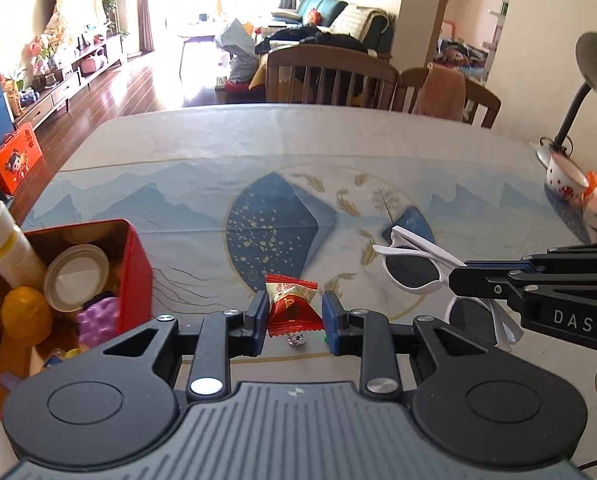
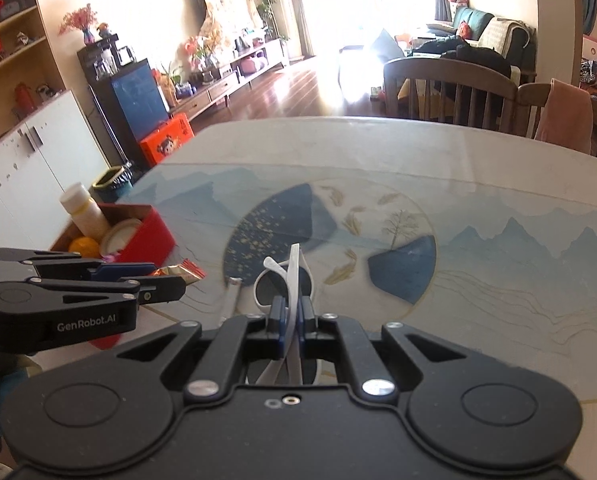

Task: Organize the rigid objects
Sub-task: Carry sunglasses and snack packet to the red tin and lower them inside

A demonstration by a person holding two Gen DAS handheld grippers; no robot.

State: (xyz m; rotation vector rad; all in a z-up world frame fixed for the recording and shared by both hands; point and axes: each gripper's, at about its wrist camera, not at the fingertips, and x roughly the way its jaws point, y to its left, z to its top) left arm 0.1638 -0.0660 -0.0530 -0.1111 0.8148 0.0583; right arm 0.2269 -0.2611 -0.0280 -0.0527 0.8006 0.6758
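Note:
My left gripper point(image 1: 294, 312) holds a red and gold candy packet point(image 1: 292, 306) between its blue pads, just above the table; it also shows in the right wrist view point(image 2: 178, 272). My right gripper point(image 2: 290, 312) is shut on white sunglasses point(image 2: 286, 280) with dark lenses, gripped by the frame and lifted above the table. In the left wrist view the right gripper point(image 1: 458, 278) and the sunglasses point(image 1: 414, 264) are at the right. A red box point(image 1: 134, 256) at the left holds a white bottle point(image 1: 2, 244), a round lid, an orange and a purple toy.
The table carries a cloth printed with blue mountains and a round design point(image 1: 298, 208). A small shiny object point(image 1: 297, 339) lies under the candy. A desk lamp point(image 1: 578, 92), a dotted cup point(image 1: 564, 178) and small packets stand at the right edge. Wooden chairs point(image 1: 330, 76) line the far side.

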